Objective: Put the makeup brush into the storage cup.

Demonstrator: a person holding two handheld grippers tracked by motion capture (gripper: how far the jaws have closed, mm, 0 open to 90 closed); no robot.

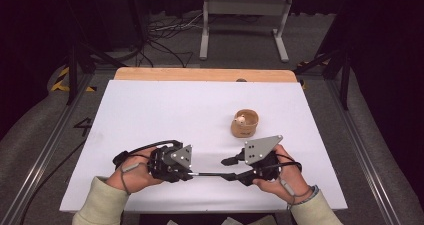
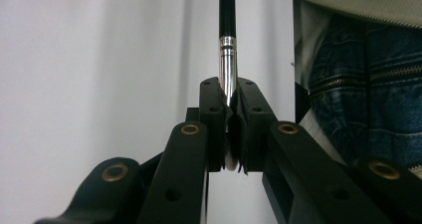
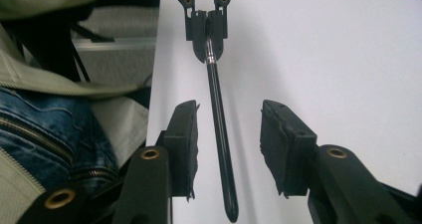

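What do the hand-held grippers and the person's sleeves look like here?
Both the left gripper and the right gripper are black, with brass-coloured rivets on the linkages, a grey three-cornered plate on top and a black cable trailing. The sleeves are pale beige.

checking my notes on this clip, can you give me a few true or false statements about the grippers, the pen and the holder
1. The left gripper is shut on the silver end of the black pen. True.
2. The right gripper is also clamped on the pen. False: its jaws stand open, with the pen lying between them and touching neither.
3. The wooden holder sits on the white table, beyond the right gripper. True.
4. The pen stands upright inside the holder. False: it runs level between the two grippers, near the table's front edge.
5. The holder lies tipped on its side. False: it stands upright with its opening up.
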